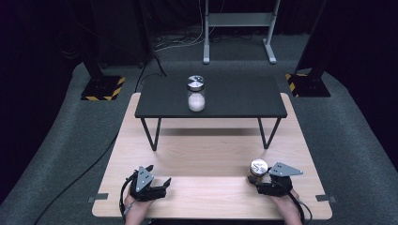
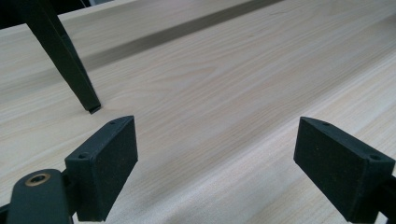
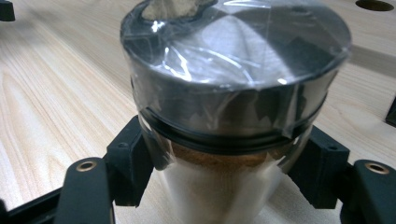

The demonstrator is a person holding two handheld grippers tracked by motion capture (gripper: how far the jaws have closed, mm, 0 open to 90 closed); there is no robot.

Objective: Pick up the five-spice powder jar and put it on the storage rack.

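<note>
A glass jar (image 1: 258, 169) with a silver lid and brown contents stands at the front right of the wooden table (image 1: 206, 154). My right gripper (image 1: 256, 180) is shut on it. In the right gripper view the jar (image 3: 233, 93) sits between the two black pads (image 3: 130, 163), which press on the glass just below the lid, at my right gripper (image 3: 224, 168). A second jar (image 1: 196, 93) with white contents stands on the small black table (image 1: 234, 101) farther back. My left gripper (image 1: 159, 175) rests at the front left, open, with bare wood between its pads (image 2: 105, 168).
The black table stands on thin legs (image 2: 65, 60) over the middle of the wooden top. Behind it on the grey carpet are two black posts with yellow-striped bases (image 1: 101, 87) and a metal stand (image 1: 239, 21). Cables trail over the floor at the left.
</note>
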